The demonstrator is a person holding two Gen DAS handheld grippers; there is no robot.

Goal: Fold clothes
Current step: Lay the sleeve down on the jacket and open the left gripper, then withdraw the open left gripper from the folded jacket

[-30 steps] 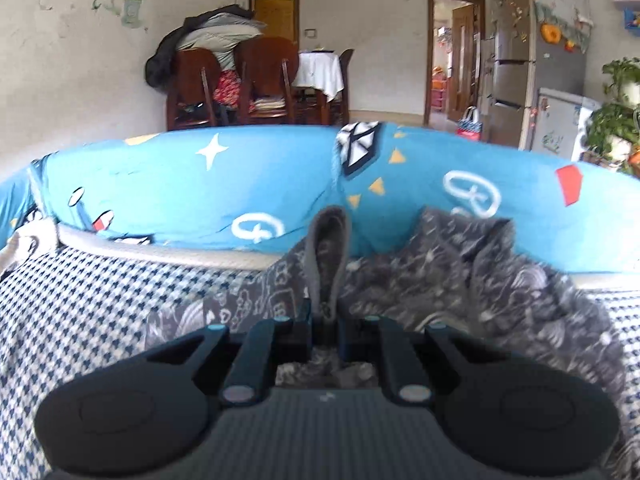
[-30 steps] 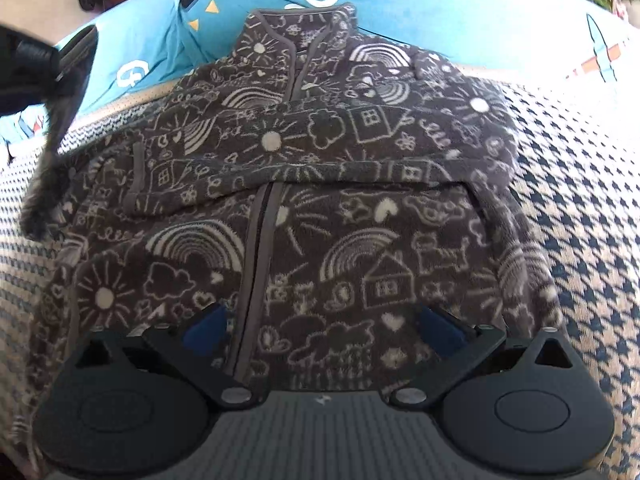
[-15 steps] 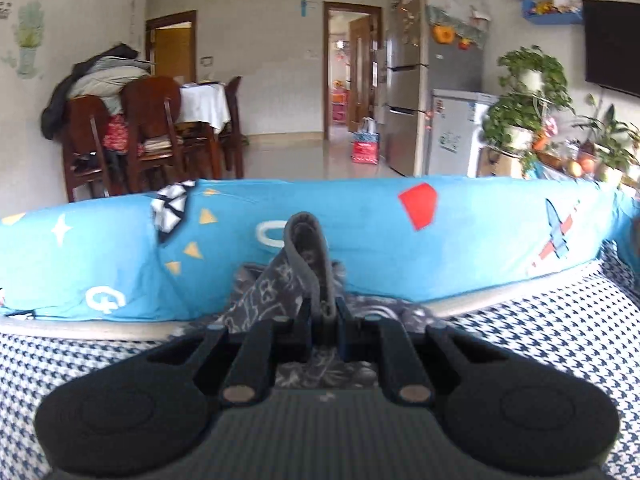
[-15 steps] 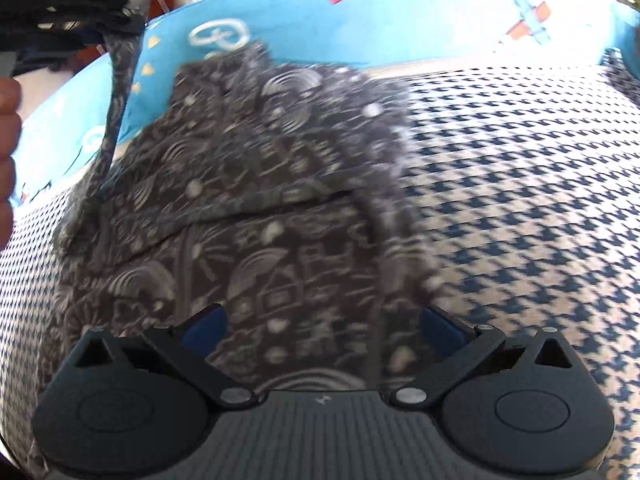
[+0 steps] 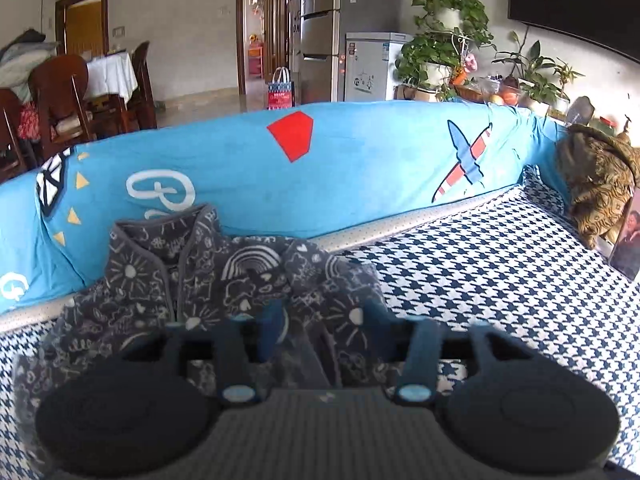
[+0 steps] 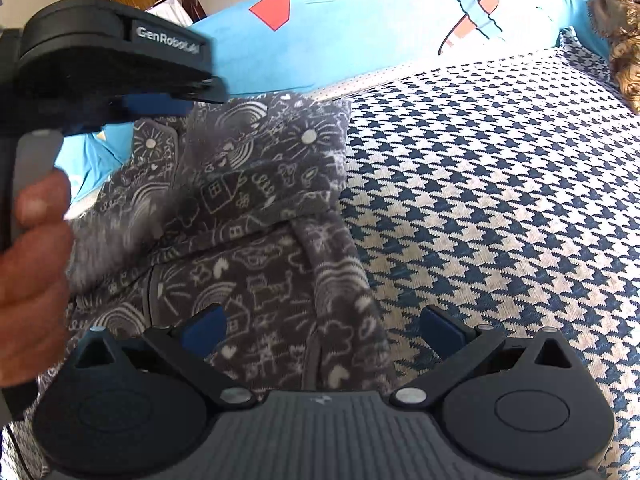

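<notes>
The grey patterned jacket (image 6: 256, 216) lies on the checked sofa cover (image 6: 500, 200), its collar up against the blue backrest (image 5: 360, 176) and its zip running toward you. Both sleeves are laid across the chest, the upper one reaching to the jacket's right edge, so the top half reads as a narrowed bundle while the lower body lies flat and long under your right gripper (image 6: 320, 328). That fits a fold partway along its course, though these views alone do not settle how much of it remains. Your left gripper (image 5: 320, 332) hovers low above the chest area; its jaws are spread and blurred, with no cloth between them, which I judge to mean the sleeve rests on its own weight. In the right view you can see your left hand (image 6: 28, 272) wrapped round that tool's handle, close over the jacket's left shoulder. Your right gripper has its jaws wide apart and holding nothing, straddling the hem near the right side seam, which looks like a good spot to take the bottom edge if you choose to. For room, the whole stretch of cover to the right of the jacket is bare up to the brown cushion (image 5: 596, 188) in the far corner. The backrest hems in the collar side, so any push upward will bunch the fleece against it.
</notes>
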